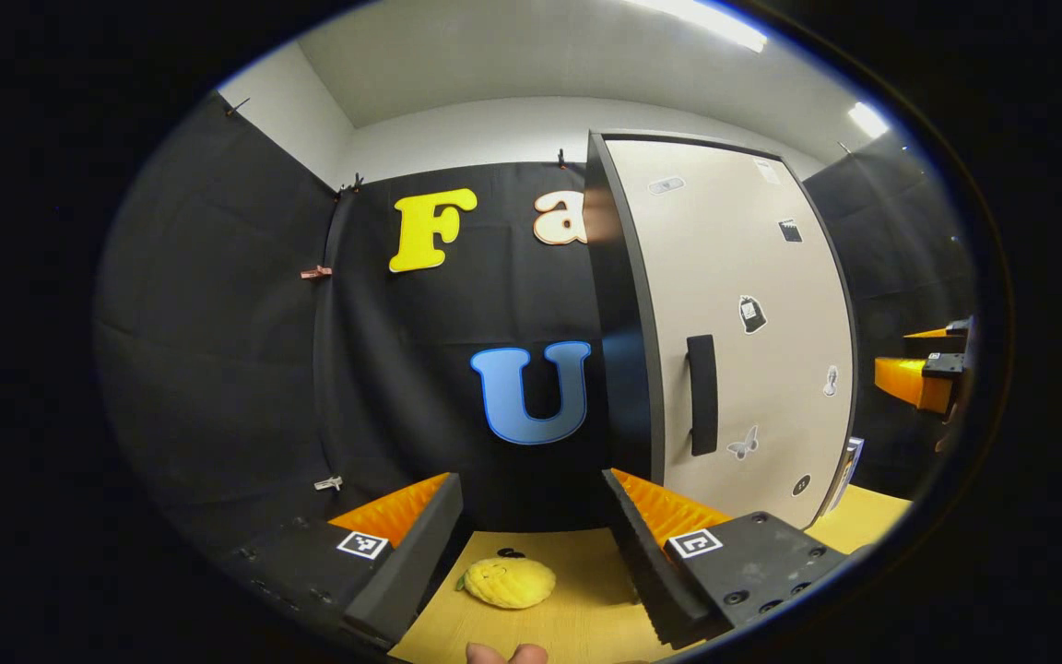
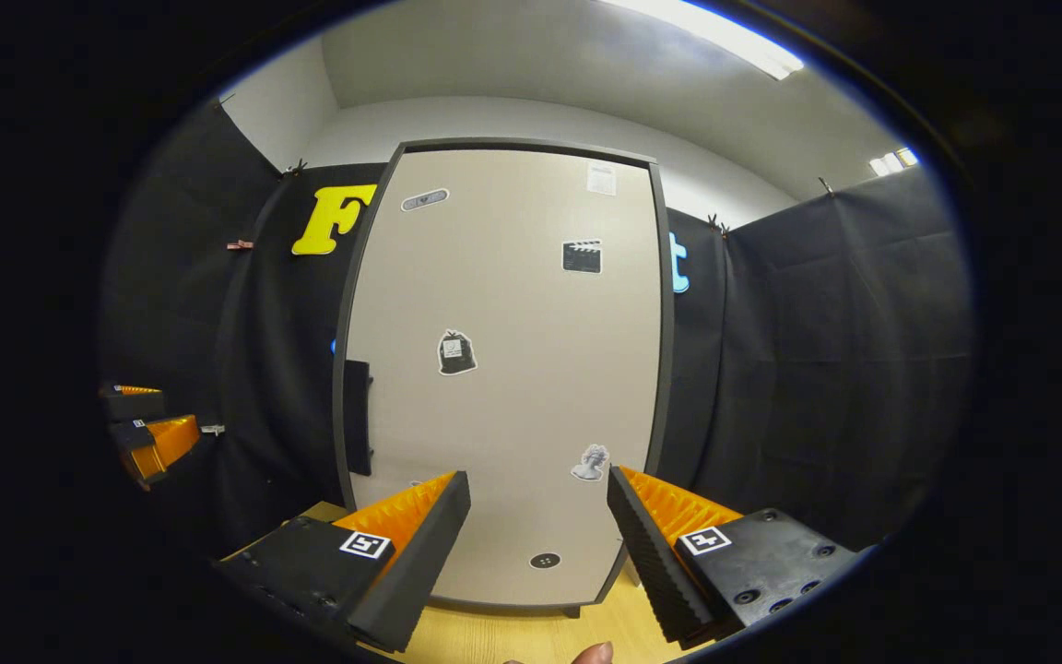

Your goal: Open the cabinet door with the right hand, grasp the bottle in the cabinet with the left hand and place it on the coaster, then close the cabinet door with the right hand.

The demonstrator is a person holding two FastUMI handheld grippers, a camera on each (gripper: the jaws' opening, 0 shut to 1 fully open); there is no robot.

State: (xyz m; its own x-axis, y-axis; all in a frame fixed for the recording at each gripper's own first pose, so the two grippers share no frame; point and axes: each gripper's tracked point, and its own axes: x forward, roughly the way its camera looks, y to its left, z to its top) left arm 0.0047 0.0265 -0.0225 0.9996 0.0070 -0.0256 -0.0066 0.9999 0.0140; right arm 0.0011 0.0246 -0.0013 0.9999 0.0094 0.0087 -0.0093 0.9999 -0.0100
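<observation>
My left claw (image 1: 531, 544) is spread wide, holding nothing, w/ a yellow lemon-shaped coaster (image 1: 508, 583) on the wood table (image 1: 577, 627) just left of the tall beige cabinet door (image 1: 752, 304). My right claw (image 2: 538, 544) is spread too, facing that shut door, its black handle (image 2: 358, 417) on the door's left edge.

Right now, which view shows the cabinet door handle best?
The left gripper view: the handle is a full dark vertical bar on the face of the cabinet door, seen almost head-on. In the right gripper view it sits edge-on at the door's left side, so its shape reads poorly.
</observation>
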